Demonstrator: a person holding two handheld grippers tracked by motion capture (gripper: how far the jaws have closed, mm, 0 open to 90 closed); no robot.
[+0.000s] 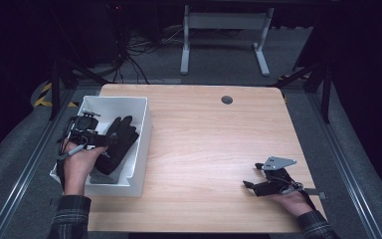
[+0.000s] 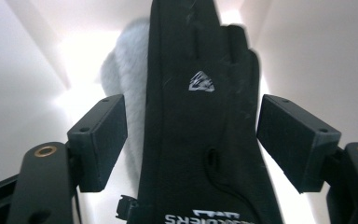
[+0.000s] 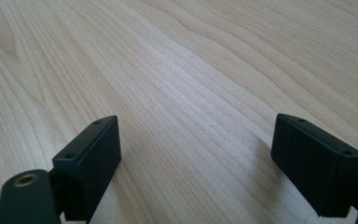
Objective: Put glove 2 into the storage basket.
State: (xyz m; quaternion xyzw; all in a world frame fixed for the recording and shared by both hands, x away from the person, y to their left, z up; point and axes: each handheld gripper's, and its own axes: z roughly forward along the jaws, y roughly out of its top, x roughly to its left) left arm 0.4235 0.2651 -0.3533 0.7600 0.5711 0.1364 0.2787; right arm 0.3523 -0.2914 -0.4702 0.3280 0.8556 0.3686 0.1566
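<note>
The white bin (image 1: 142, 130) sits at the left edge of the surface (image 1: 204, 144), presumably as the collecting point for the black glove (image 1: 118, 142), which lies inside it with its fingers toward the far wall. The left gripper (image 1: 101, 142) hangs over the glove; the left gripper view shows the glove (image 2: 198, 140) between jaws that stand apart, pads clear of the fabric, so nothing is gripped. That view also reveals a pale fleecy item (image 2: 128, 79) under the glove. The right gripper (image 1: 251, 185) rests on bare wood at the right, jaws spread wide and empty, apparently parked.
</note>
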